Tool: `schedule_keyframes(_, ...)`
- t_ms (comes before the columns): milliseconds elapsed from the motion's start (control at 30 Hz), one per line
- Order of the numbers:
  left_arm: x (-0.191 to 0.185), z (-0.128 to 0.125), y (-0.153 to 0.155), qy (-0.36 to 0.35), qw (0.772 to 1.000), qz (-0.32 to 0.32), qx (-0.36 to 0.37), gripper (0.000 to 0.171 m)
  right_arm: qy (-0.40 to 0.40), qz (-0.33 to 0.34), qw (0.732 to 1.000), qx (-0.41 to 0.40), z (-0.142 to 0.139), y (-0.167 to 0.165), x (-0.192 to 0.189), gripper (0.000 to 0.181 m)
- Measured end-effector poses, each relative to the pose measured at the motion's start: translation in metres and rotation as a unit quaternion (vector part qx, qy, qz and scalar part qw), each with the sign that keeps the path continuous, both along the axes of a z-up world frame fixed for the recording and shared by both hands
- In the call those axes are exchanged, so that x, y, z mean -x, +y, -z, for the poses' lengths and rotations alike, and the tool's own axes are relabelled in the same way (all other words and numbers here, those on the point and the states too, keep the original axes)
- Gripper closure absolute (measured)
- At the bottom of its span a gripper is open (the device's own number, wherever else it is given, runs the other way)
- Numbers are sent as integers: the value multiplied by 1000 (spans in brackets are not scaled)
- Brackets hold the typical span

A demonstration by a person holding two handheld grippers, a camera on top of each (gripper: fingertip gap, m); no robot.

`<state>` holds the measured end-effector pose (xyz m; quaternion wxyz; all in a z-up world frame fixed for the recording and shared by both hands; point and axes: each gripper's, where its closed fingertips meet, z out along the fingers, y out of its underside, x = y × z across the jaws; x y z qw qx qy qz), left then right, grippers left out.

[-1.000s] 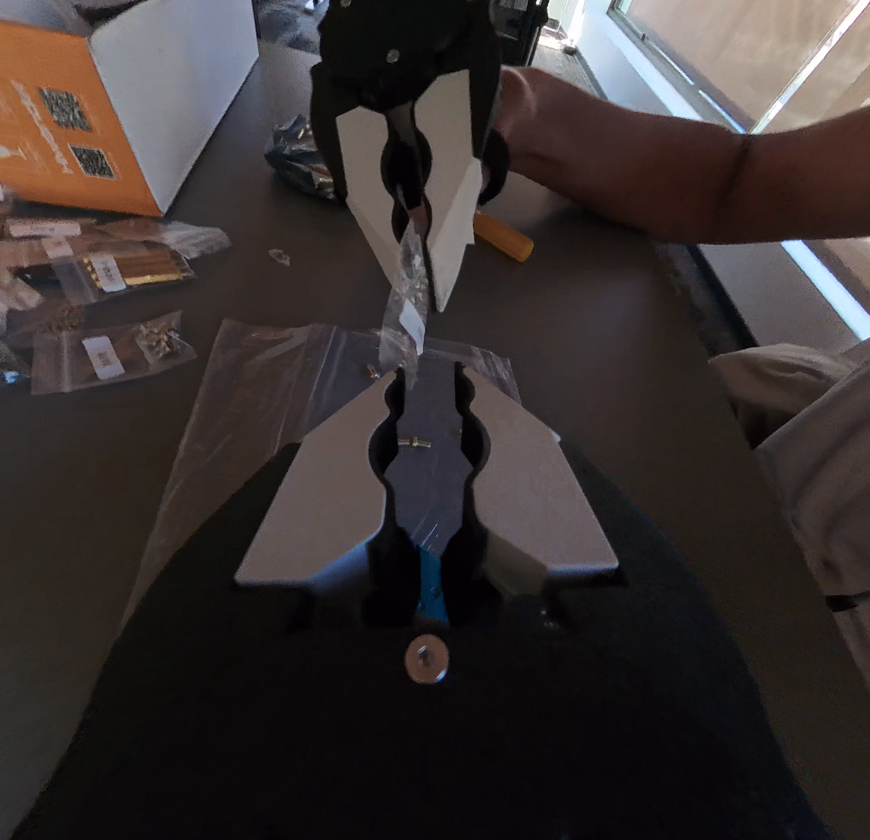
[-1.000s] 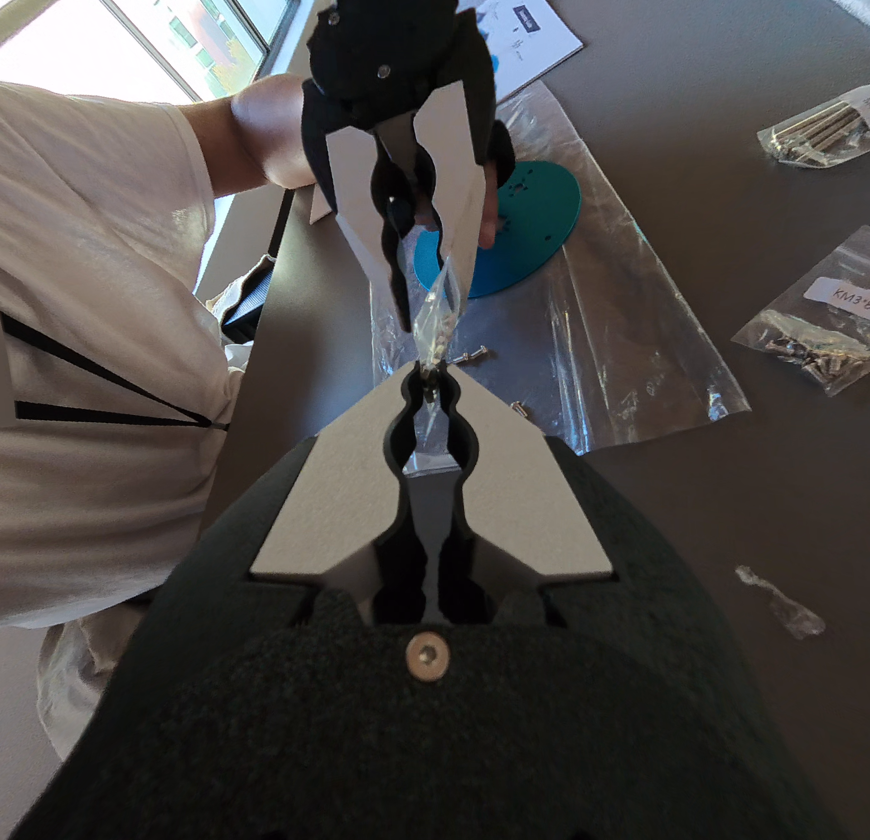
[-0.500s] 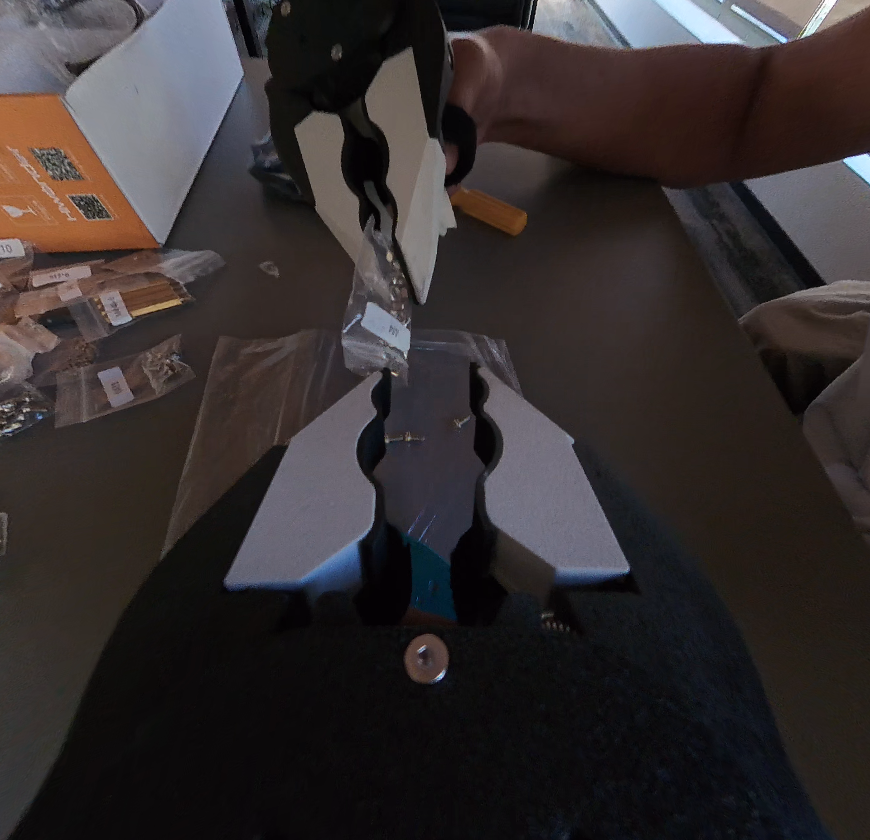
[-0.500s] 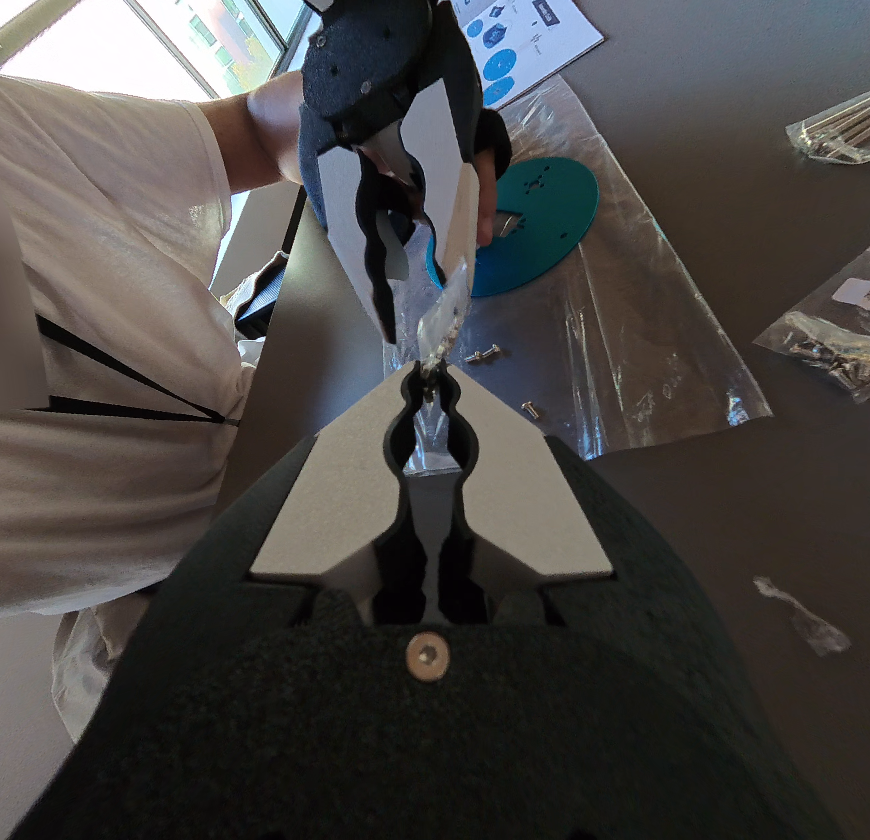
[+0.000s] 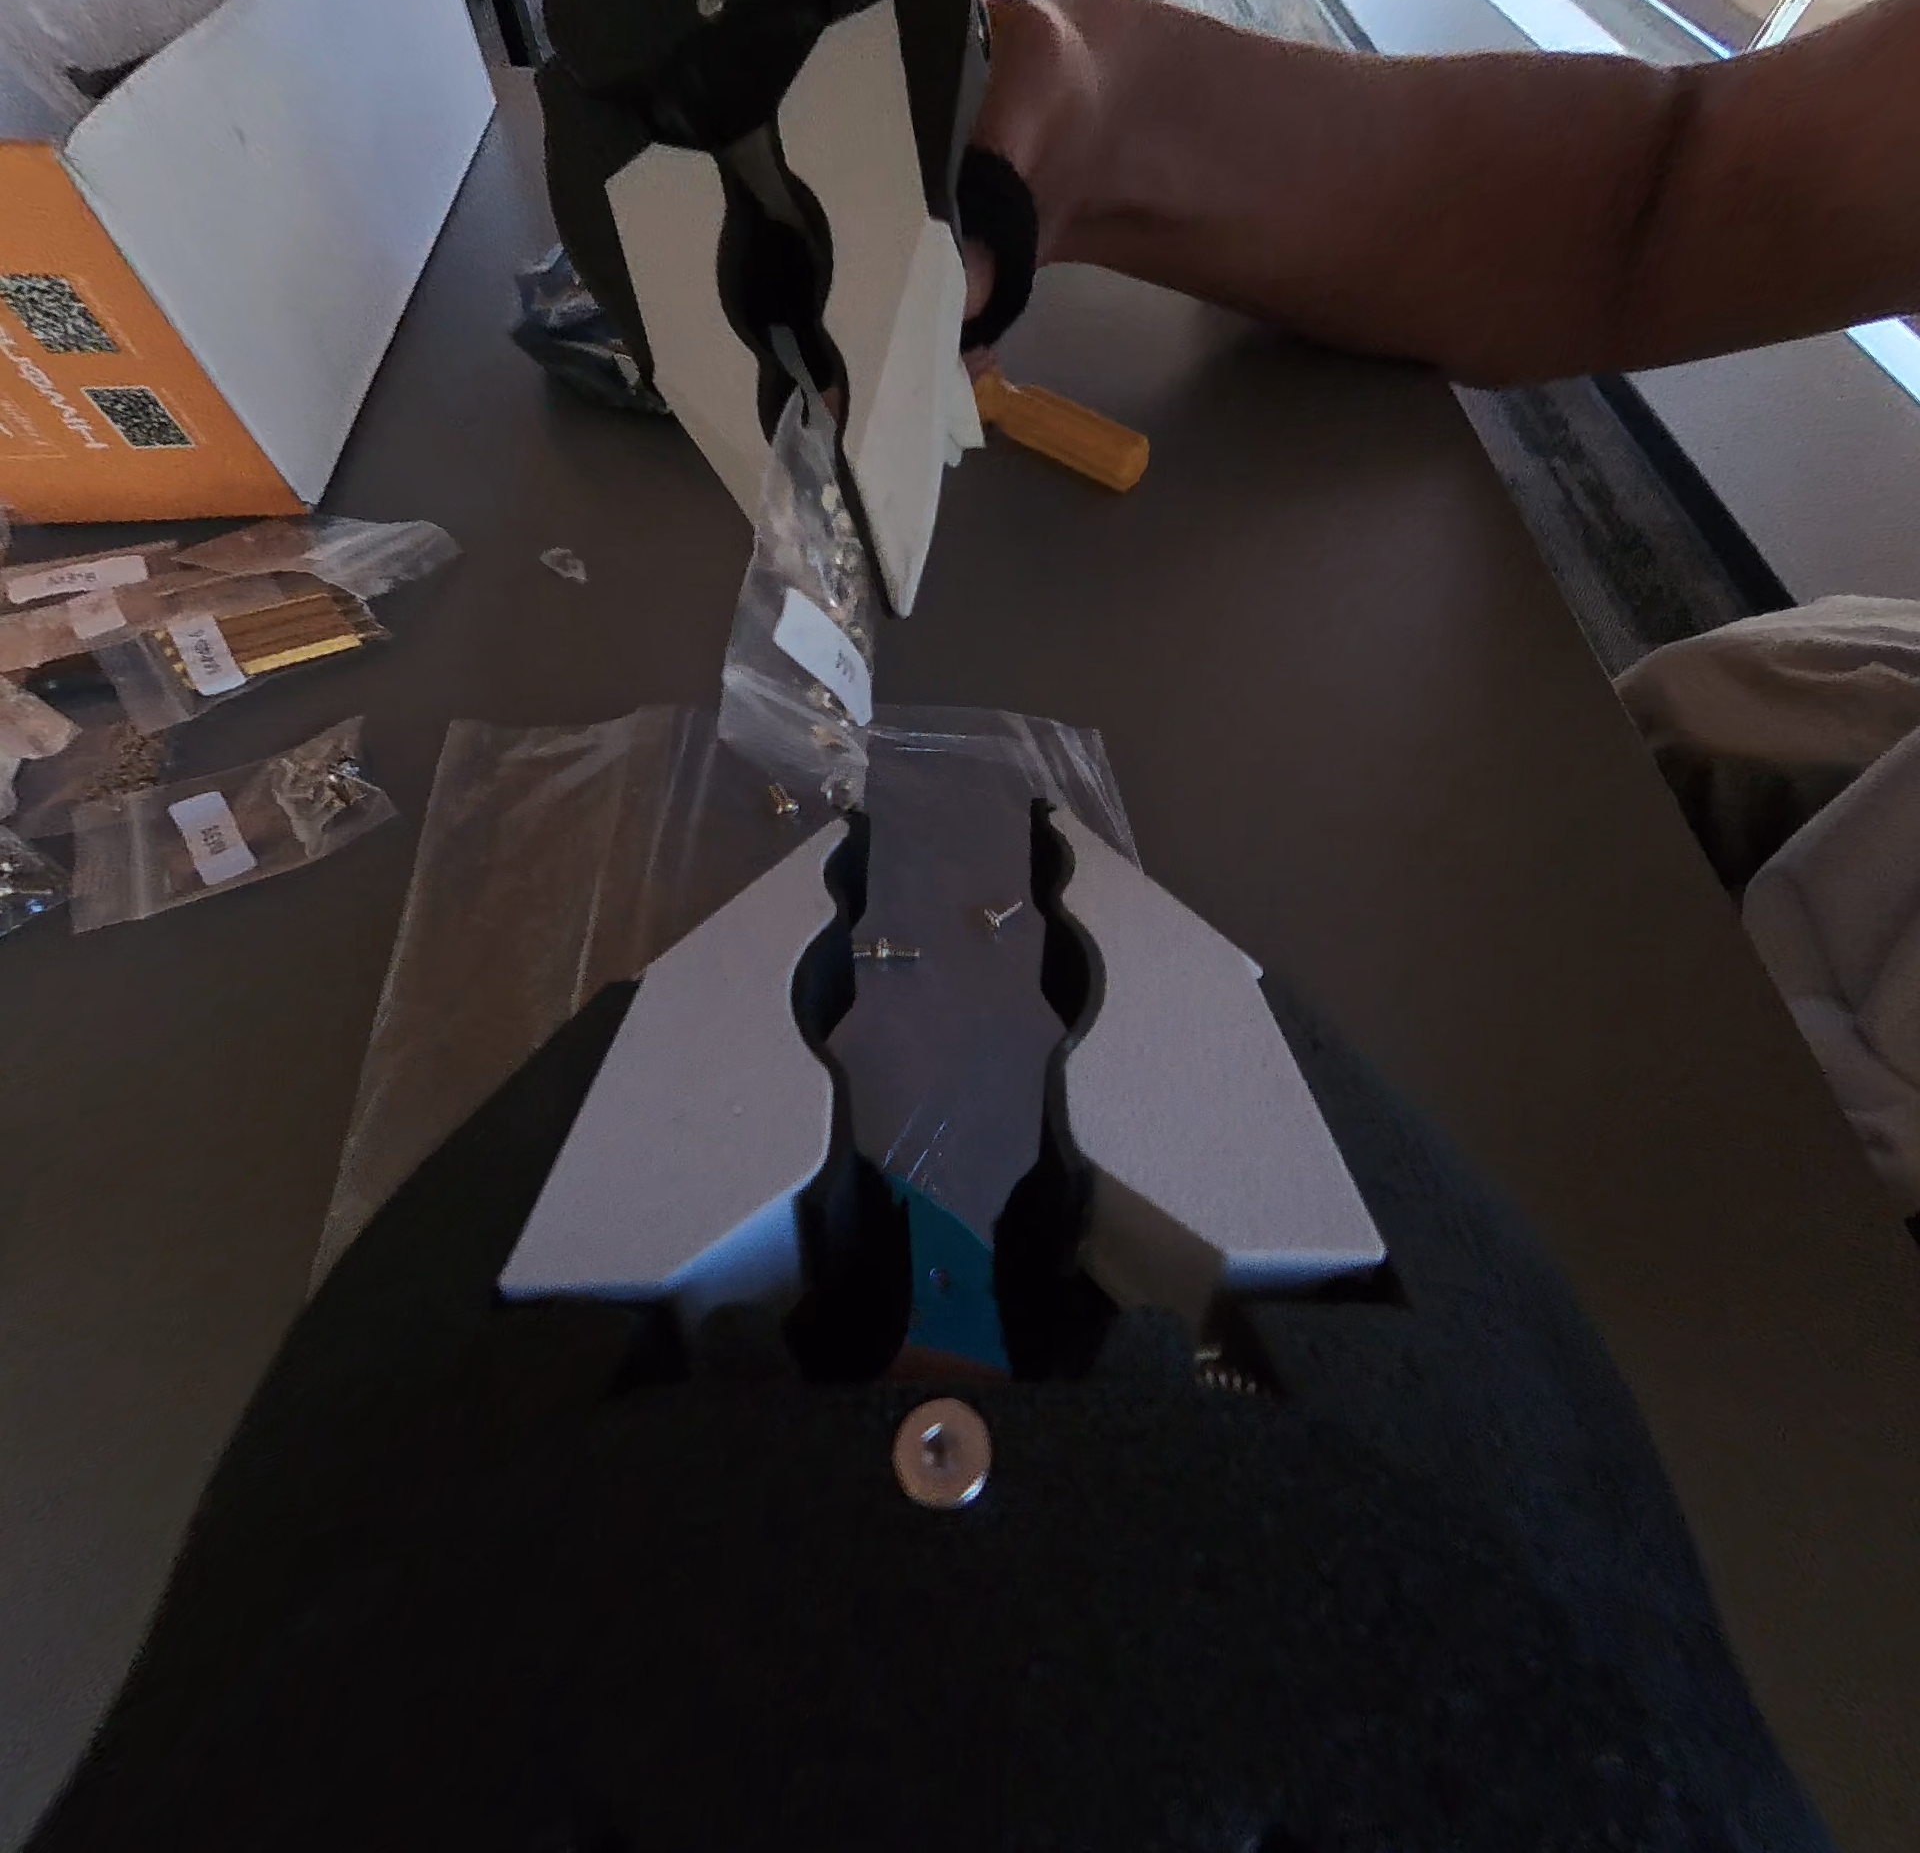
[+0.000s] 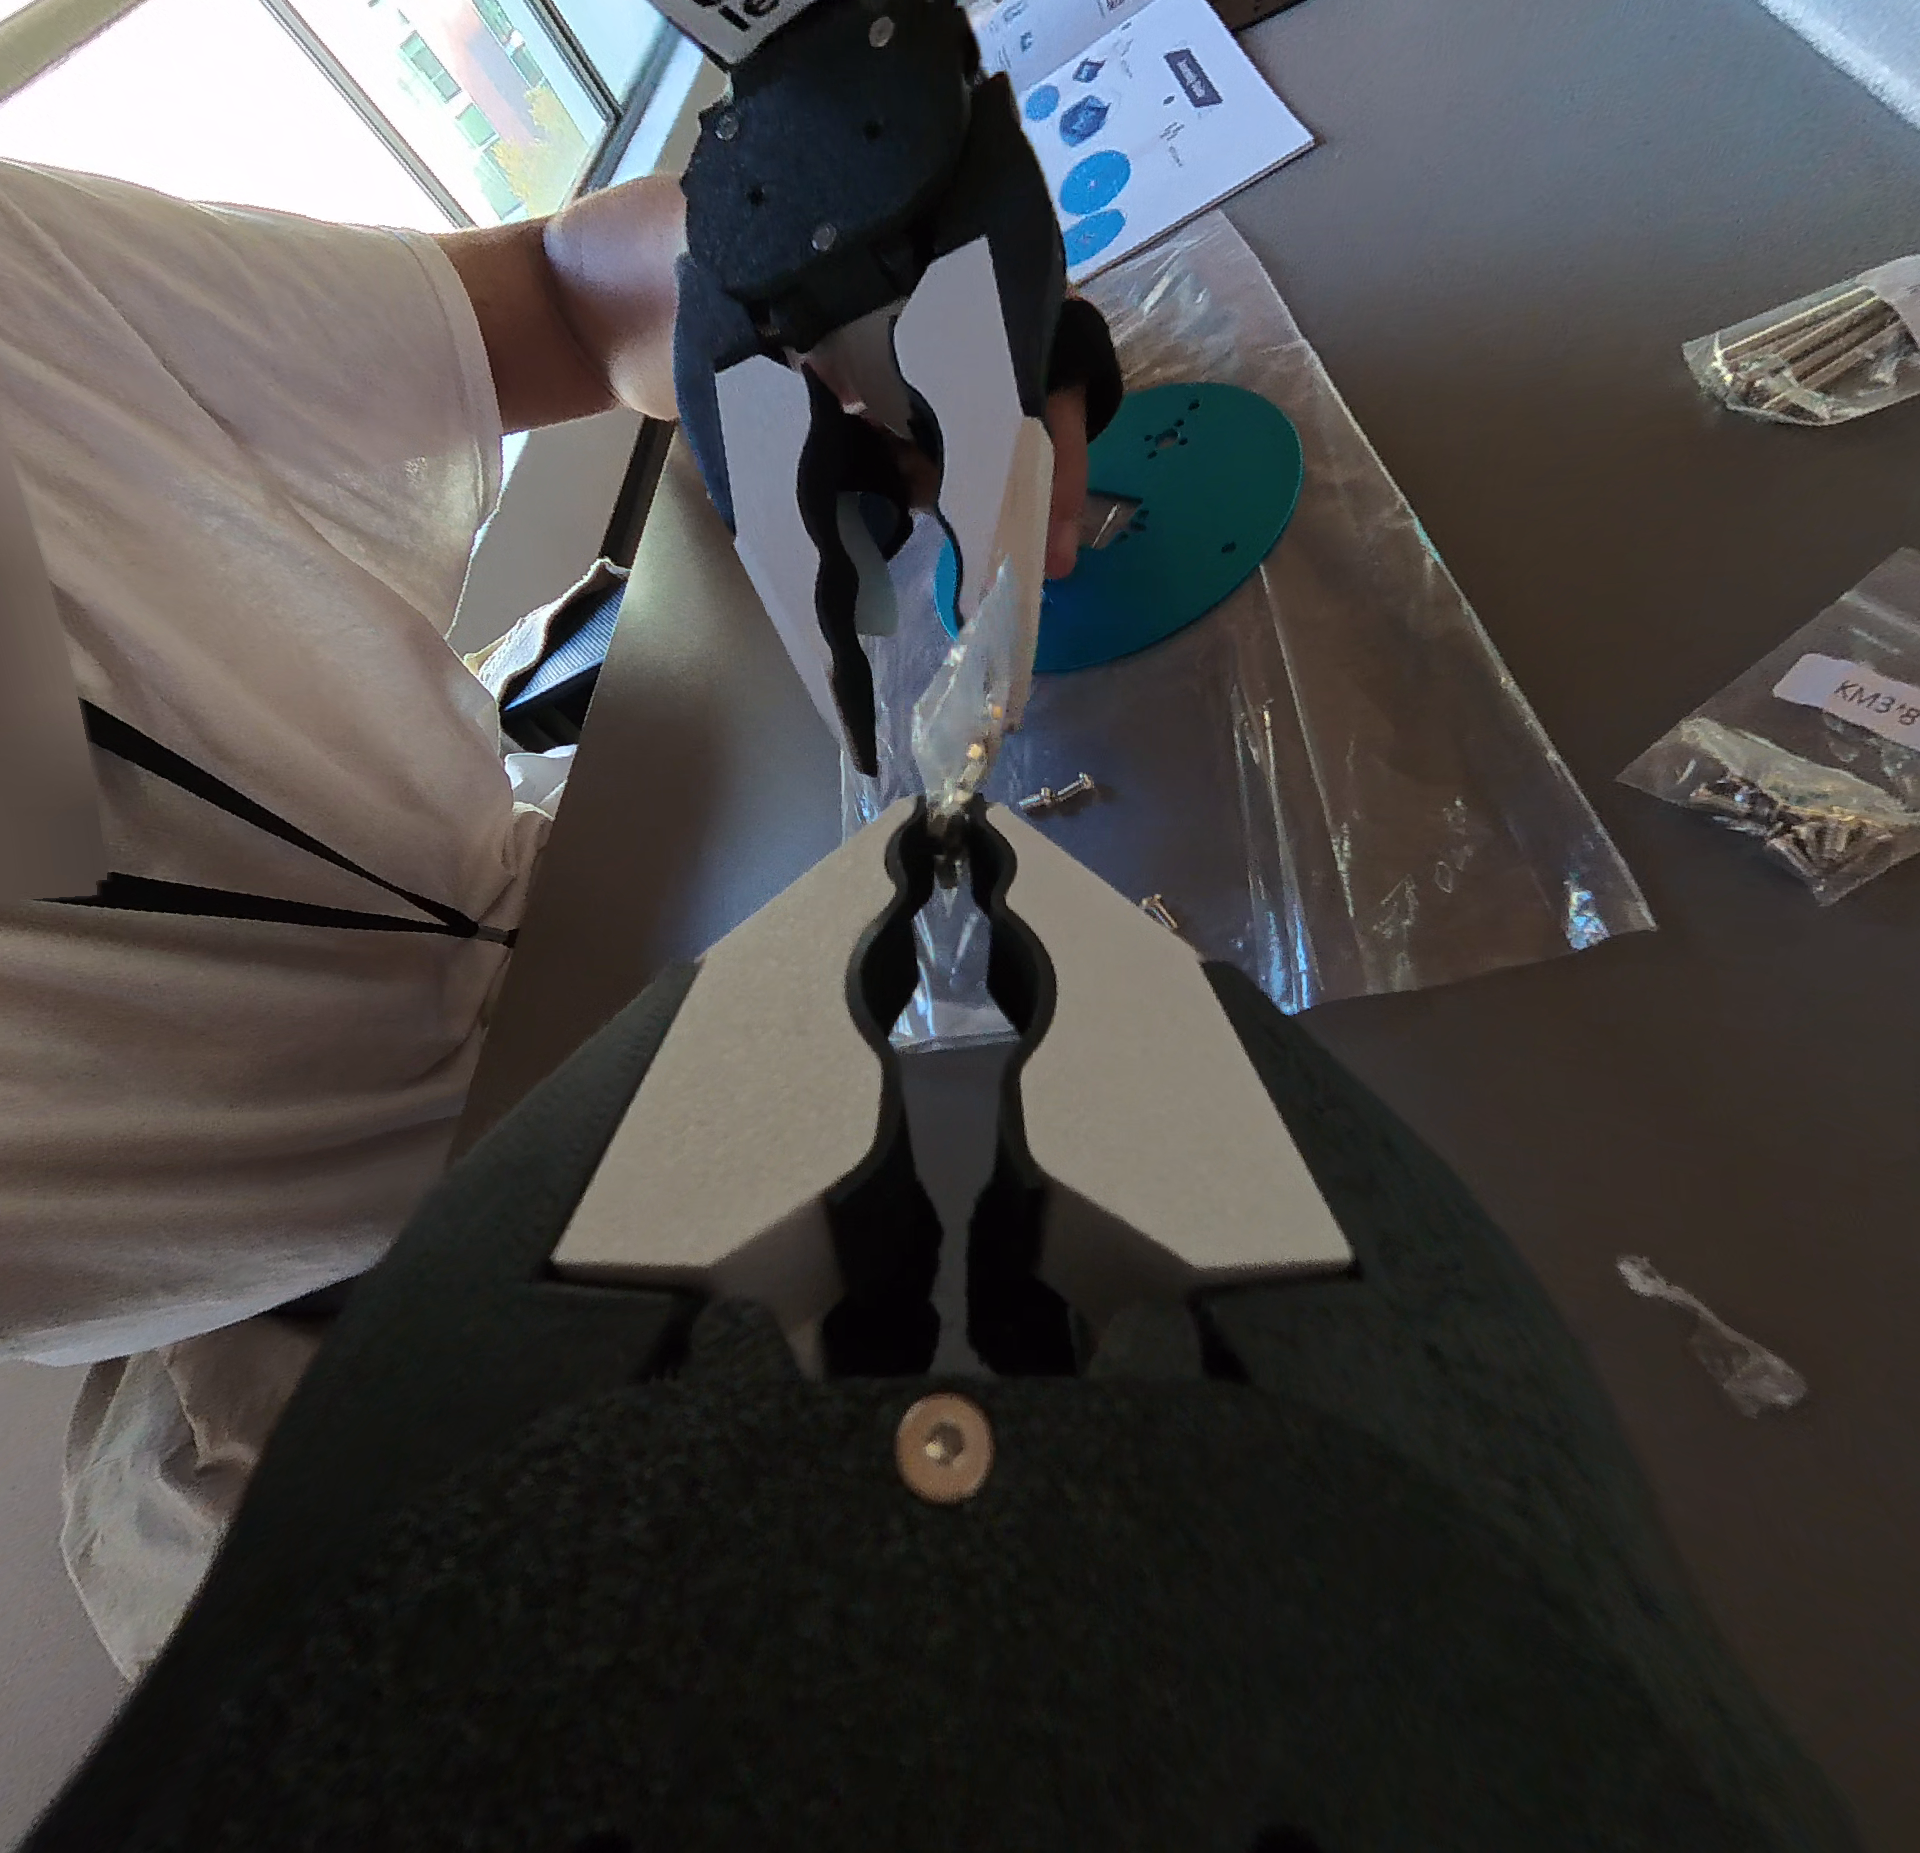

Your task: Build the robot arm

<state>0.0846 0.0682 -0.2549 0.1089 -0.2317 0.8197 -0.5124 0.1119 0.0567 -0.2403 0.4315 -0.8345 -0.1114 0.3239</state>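
- Left wrist view, starting at nine o'clock: small labelled packets (image 5: 223, 835) of hardware lie on the dark table (image 5: 1351, 764), with an orange and white box (image 5: 208, 276) at ten o'clock behind them.
- At the centre, my left gripper (image 5: 945, 816) has its fingers spread apart and holds nothing. Below it lies a flat clear plastic sheet (image 5: 540, 868) with a few loose screws (image 5: 888, 951) on it, and a teal disc (image 5: 951, 1284) shows between the finger bases.
- At twelve o'clock my right gripper (image 5: 821, 515) points down toward me, its fingers pressed together on the top of a small clear bag of screws (image 5: 810, 660). The bag hangs with its lower end just above the sheet, near my left fingertips.
- At one o'clock an orange handle (image 5: 1070, 442) lies on the table beyond.
- Right wrist view: my right gripper (image 6: 951, 816) pinches the bag (image 6: 971, 702) at its tips, and the left gripper (image 6: 935, 660) hangs open at twelve o'clock, close beside the bag. A loose scrap of plastic (image 6: 1704, 1336) lies at four o'clock.
- Risk, as I judge it: the pinch is only on thin film, so the bag could slip out. I cannot tell whether the lower end is open; if it is, any shake or tilt could spill more screws, and they could roll off the sheet across the table.
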Motion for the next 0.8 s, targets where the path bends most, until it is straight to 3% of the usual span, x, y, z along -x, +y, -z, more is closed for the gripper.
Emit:
schedule_keyframes(200,-7,-6,9,-9,1000,-24,7,140,-39,11,999,28,14,-1,-7,176)
schedule_keyframes(500,-7,2,-2,-5,1000,-15,-8,139,-39,5,999,30,17,0,-3,176)
schedule_keyframes(800,-21,-2,10,8,997,-77,15,138,-47,18,998,24,15,1,-8,176)
